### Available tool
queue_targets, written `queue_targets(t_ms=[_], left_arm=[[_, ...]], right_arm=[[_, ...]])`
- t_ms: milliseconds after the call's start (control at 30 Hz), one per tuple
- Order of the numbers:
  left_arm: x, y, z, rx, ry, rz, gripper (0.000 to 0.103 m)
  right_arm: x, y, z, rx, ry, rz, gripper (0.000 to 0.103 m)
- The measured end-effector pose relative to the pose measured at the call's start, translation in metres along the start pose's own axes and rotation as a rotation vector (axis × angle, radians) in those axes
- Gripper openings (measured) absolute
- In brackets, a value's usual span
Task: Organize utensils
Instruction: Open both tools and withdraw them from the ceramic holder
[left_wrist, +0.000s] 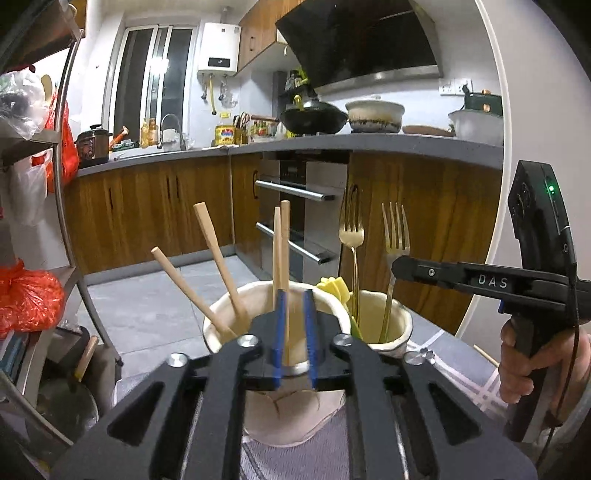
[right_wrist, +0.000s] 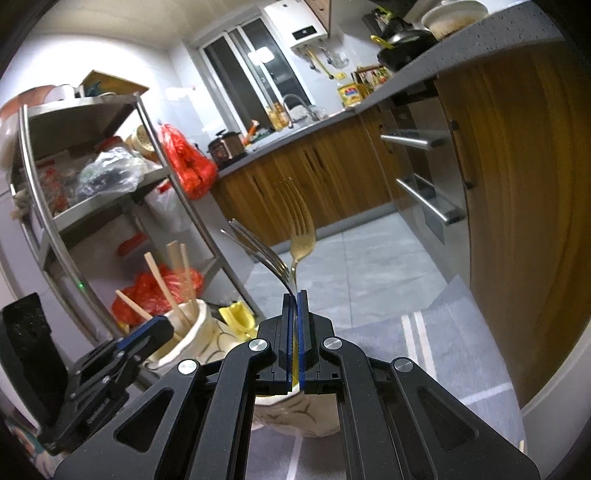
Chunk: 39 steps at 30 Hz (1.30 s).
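Note:
Two cream ceramic cups stand side by side on a grey cloth. Several wooden chopsticks (left_wrist: 218, 251) lean in the left cup (left_wrist: 221, 314). My left gripper (left_wrist: 295, 295) hovers over its rim, pads apart, with an upright pair of chopsticks (left_wrist: 281, 243) next to the left pad, which is not pressing on them. The right cup (left_wrist: 399, 325) holds two forks. My right gripper (right_wrist: 295, 295) is shut on the handle of one fork (right_wrist: 258, 251), with the gold fork (right_wrist: 303, 236) just behind. A yellow piece (right_wrist: 238, 317) sits between the cups.
A person's hand (left_wrist: 517, 369) holds the right gripper's grip at the right. A loose chopstick (left_wrist: 485, 354) lies on the striped grey cloth (left_wrist: 454, 354). A metal shelf rack (right_wrist: 92, 214) with bags stands left; wooden cabinets and an oven (left_wrist: 299, 206) are beyond.

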<state>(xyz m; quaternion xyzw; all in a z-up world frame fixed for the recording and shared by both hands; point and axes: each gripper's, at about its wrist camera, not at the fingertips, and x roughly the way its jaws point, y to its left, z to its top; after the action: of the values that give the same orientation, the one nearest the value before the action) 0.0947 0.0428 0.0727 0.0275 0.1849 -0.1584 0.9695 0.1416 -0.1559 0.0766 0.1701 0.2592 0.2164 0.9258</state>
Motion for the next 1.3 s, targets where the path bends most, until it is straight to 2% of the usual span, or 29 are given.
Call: queue_targets(t_ms=[33, 67, 133, 200, 333, 400, 467, 533, 633, 900, 1300], left_arm=[[-0.002, -0.001, 0.000, 0.002, -0.002, 0.003, 0.025], [-0.004, -0.001, 0.001, 0.002, -0.007, 0.005, 0.035], [-0.008, 0.000, 0.002, -0.002, -0.015, -0.001, 0.040], [-0.012, -0.001, 0.003, -0.004, -0.016, -0.002, 0.046], [-0.025, 0.000, 0.004, -0.034, -0.027, -0.025, 0.059], [-0.032, 0.000, 0.004, -0.039, -0.037, -0.027, 0.076], [-0.041, -0.001, 0.003, -0.044, -0.049, -0.022, 0.090], [-0.051, -0.001, 0.003, -0.048, -0.057, -0.022, 0.097], [-0.061, -0.001, 0.001, -0.045, -0.054, -0.006, 0.097], [-0.085, 0.003, -0.012, -0.055, -0.018, 0.041, 0.097], [-0.096, 0.008, -0.035, -0.082, 0.049, 0.049, 0.097]], right_arm=[[0.000, 0.001, 0.000, 0.000, 0.000, -0.003, 0.003], [-0.001, 0.001, 0.000, -0.002, 0.002, -0.004, 0.003], [-0.003, 0.003, 0.000, -0.015, -0.001, -0.006, 0.009], [-0.009, 0.006, 0.000, -0.032, -0.021, -0.015, 0.036], [-0.028, 0.008, -0.001, -0.073, -0.057, -0.040, 0.060], [-0.037, 0.006, -0.001, -0.079, -0.072, -0.053, 0.089], [-0.049, 0.002, 0.000, -0.073, -0.085, -0.058, 0.096], [-0.058, -0.001, -0.001, -0.089, -0.087, -0.092, 0.098], [-0.072, -0.003, -0.003, -0.123, -0.092, -0.149, 0.098], [-0.106, -0.016, -0.006, -0.137, -0.091, -0.228, 0.098], [-0.138, -0.041, -0.018, -0.152, -0.061, -0.335, 0.098]])
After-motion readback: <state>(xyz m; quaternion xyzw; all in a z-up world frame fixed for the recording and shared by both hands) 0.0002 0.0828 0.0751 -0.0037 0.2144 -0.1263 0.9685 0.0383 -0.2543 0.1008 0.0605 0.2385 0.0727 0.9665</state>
